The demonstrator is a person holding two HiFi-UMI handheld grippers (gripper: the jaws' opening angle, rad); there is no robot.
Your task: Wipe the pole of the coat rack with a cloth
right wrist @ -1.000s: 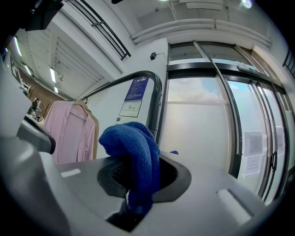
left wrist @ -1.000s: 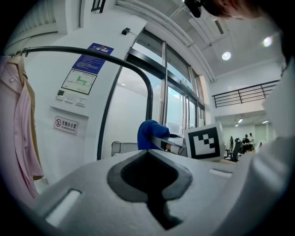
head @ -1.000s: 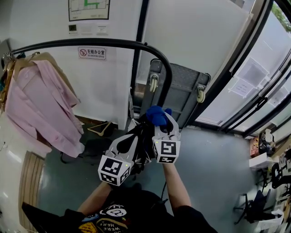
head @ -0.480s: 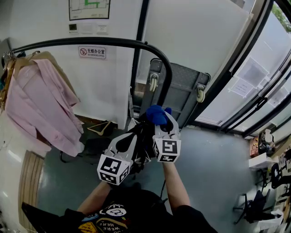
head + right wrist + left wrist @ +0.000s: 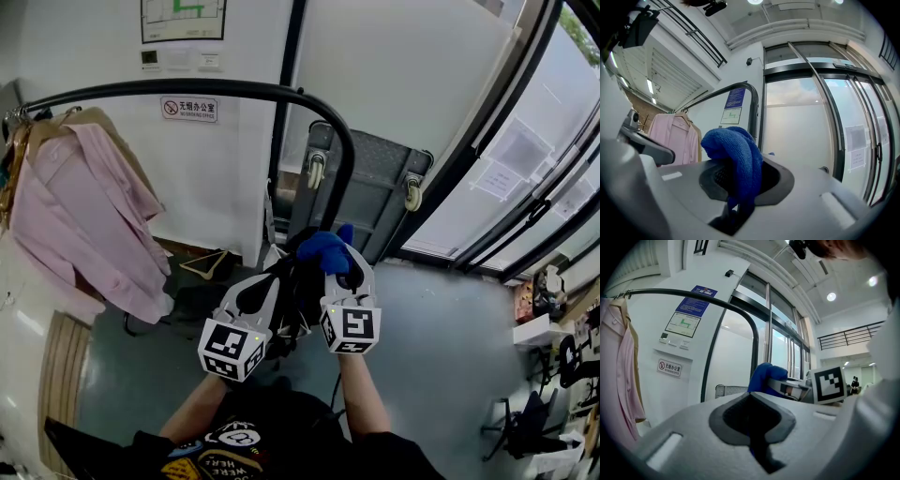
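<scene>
The black coat rack pole (image 5: pixel 348 169) arcs from the left and drops straight down in front of me. A blue cloth (image 5: pixel 324 250) bunches out of my right gripper (image 5: pixel 341 262), which is shut on it and sits just below and left of the pole's vertical stretch. In the right gripper view the cloth (image 5: pixel 736 161) hangs over the closed jaws, with the pole (image 5: pixel 753 110) behind. My left gripper (image 5: pixel 279 274) is beside it on the left, shut with nothing clearly between its jaws. In the left gripper view the cloth (image 5: pixel 765 378) shows beyond the jaws, next to the pole (image 5: pixel 755 348).
A pink shirt (image 5: pixel 82 214) hangs on the rack's left end. A grey platform trolley (image 5: pixel 380 192) leans on the wall behind the pole. A wooden hanger (image 5: pixel 208 265) lies on the floor. Glass doors (image 5: pixel 525 178) run along the right.
My right gripper with the cloth has shifted a little to the right and down. The left gripper has edged slightly left.
</scene>
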